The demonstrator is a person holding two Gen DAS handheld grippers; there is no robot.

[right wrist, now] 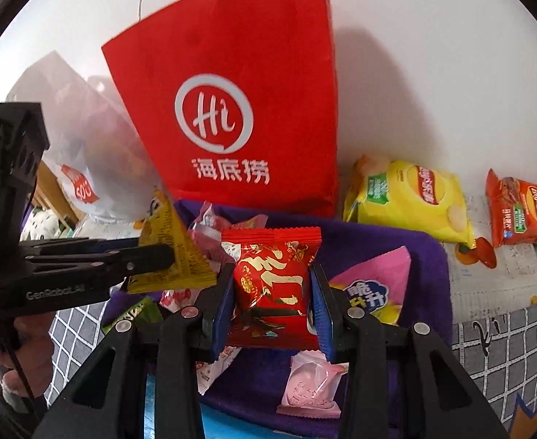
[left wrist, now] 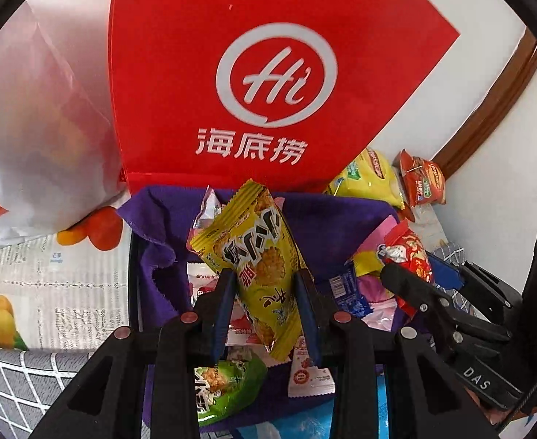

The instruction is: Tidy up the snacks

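Observation:
My left gripper (left wrist: 265, 292) is shut on a yellow snack packet (left wrist: 257, 256), held upright over a purple cloth (left wrist: 334, 216) strewn with small snacks. That packet (right wrist: 169, 252) and the left gripper (right wrist: 162, 256) also show at the left of the right wrist view. My right gripper (right wrist: 273, 301) is shut on a red snack packet (right wrist: 274, 285) with gold print, above the same purple cloth (right wrist: 422, 252). In the left wrist view the right gripper (left wrist: 411, 278) holds that red packet (left wrist: 407, 252) at the right.
A red paper bag (right wrist: 239, 84) stands behind the cloth against a white wall. Left of it lies a white plastic bag (right wrist: 85, 146). A yellow chip bag (right wrist: 407, 197) and an orange chip bag (right wrist: 521, 212) lie at the right. A green packet (left wrist: 224, 384) and a pink packet (right wrist: 312, 384) lie on the cloth.

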